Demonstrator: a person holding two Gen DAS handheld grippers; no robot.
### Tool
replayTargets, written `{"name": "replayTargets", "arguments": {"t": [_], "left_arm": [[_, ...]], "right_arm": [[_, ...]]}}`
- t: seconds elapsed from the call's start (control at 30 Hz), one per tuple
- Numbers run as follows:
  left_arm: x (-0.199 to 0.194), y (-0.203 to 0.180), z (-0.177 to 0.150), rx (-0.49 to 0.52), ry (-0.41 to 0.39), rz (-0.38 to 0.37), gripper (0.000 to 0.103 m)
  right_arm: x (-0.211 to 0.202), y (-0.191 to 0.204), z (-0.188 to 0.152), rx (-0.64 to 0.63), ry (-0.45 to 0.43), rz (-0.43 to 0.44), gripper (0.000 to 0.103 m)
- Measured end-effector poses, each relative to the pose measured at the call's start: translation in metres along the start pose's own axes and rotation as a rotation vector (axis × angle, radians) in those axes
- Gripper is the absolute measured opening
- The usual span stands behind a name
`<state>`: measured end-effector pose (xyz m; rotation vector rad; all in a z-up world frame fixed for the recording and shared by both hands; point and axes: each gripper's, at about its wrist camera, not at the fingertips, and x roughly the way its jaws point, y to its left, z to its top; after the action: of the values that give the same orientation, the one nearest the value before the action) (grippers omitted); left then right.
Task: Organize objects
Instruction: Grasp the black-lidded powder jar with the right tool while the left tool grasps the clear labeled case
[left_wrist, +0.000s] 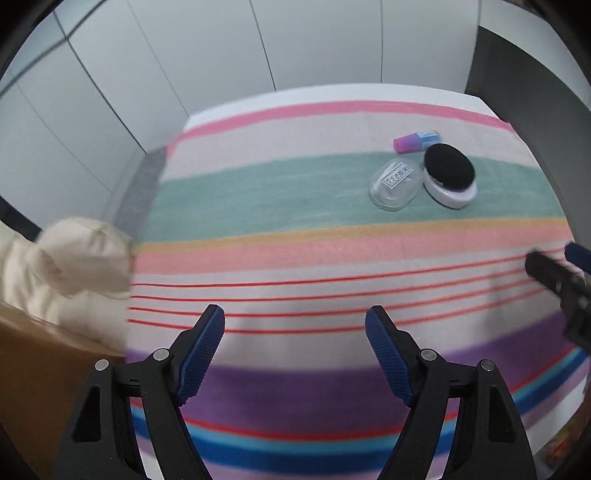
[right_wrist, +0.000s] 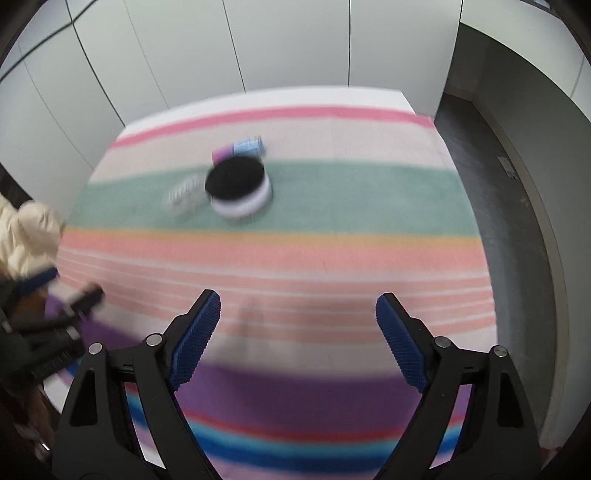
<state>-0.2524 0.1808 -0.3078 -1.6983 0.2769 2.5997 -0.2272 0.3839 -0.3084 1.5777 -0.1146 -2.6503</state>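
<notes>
On a striped cloth over the table (left_wrist: 295, 258) lie three things on the green stripe: a white oval base with a black pad on top (left_wrist: 448, 177), a clear plastic lid (left_wrist: 395, 182) leaning beside it, and a small pink and blue bottle (left_wrist: 415, 141) lying on its side behind. The same three show blurred in the right wrist view: the base (right_wrist: 239, 190), the lid (right_wrist: 183, 195), the bottle (right_wrist: 240, 149). My left gripper (left_wrist: 294, 319) is open and empty over the near stripes. My right gripper (right_wrist: 298, 304) is open and empty, well short of the base.
A cream padded sleeve (left_wrist: 74, 258) and a brown surface (left_wrist: 37, 369) lie at the table's left edge. White wall panels (left_wrist: 221, 55) stand behind. Dark grey floor (right_wrist: 517, 221) runs along the table's right side. The right gripper (left_wrist: 554, 273) shows at the left view's right edge.
</notes>
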Motion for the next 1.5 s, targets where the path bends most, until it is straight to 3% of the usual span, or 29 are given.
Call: {"name": "replayTargets", "arguments": {"t": [0.13, 0.23, 0.4, 0.43, 0.5, 0.57, 0.63, 0.77, 1.13, 1.17, 1.2, 1.23, 1.33, 1.5], "left_arm": [[0.022, 0.002, 0.012, -0.058, 0.034, -0.041, 0.08], [0.034, 0.003, 0.022, -0.081, 0.046, -0.053, 0.08], [0.042, 0.0, 0.031, -0.089, 0.053, -0.037, 0.08], [0.043, -0.001, 0.032, -0.089, 0.057, -0.041, 0.08], [0.046, -0.003, 0.034, -0.09, 0.06, -0.05, 0.08], [0.048, -0.005, 0.036, -0.087, 0.059, -0.048, 0.08], [0.049, -0.007, 0.039, -0.085, 0.055, -0.054, 0.08], [0.052, -0.013, 0.047, -0.088, 0.051, -0.07, 0.08], [0.062, -0.055, 0.084, -0.054, 0.006, -0.112, 0.08], [0.062, -0.059, 0.088, -0.051, -0.012, -0.105, 0.078], [0.06, -0.062, 0.09, -0.047, -0.033, -0.094, 0.068], [0.058, -0.065, 0.092, -0.038, -0.055, -0.093, 0.043], [0.054, -0.069, 0.092, -0.024, -0.076, -0.105, 0.041], [0.043, -0.068, 0.085, 0.007, -0.078, -0.063, 0.041]], "right_arm": [[0.015, 0.013, 0.031, -0.044, -0.059, 0.042, 0.088], [0.032, 0.031, 0.051, -0.142, -0.089, 0.027, 0.088], [0.059, 0.052, 0.061, -0.23, -0.088, 0.029, 0.086], [0.062, 0.056, 0.061, -0.247, -0.091, 0.025, 0.083], [0.071, 0.065, 0.058, -0.299, -0.084, 0.0, 0.059], [0.074, 0.069, 0.055, -0.32, -0.095, -0.009, 0.057], [0.07, 0.067, 0.051, -0.315, -0.122, 0.011, 0.048], [0.06, 0.051, 0.046, -0.256, -0.125, 0.076, 0.048], [0.03, -0.006, 0.001, -0.087, -0.108, 0.061, 0.046], [0.029, -0.01, -0.002, -0.074, -0.105, 0.058, 0.047], [0.028, -0.014, -0.005, -0.064, -0.102, 0.058, 0.046], [0.027, -0.018, -0.008, -0.051, -0.097, 0.058, 0.046], [0.02, -0.031, -0.011, -0.038, -0.09, 0.055, 0.046], [0.015, -0.036, -0.011, -0.034, -0.086, 0.043, 0.046]]}}
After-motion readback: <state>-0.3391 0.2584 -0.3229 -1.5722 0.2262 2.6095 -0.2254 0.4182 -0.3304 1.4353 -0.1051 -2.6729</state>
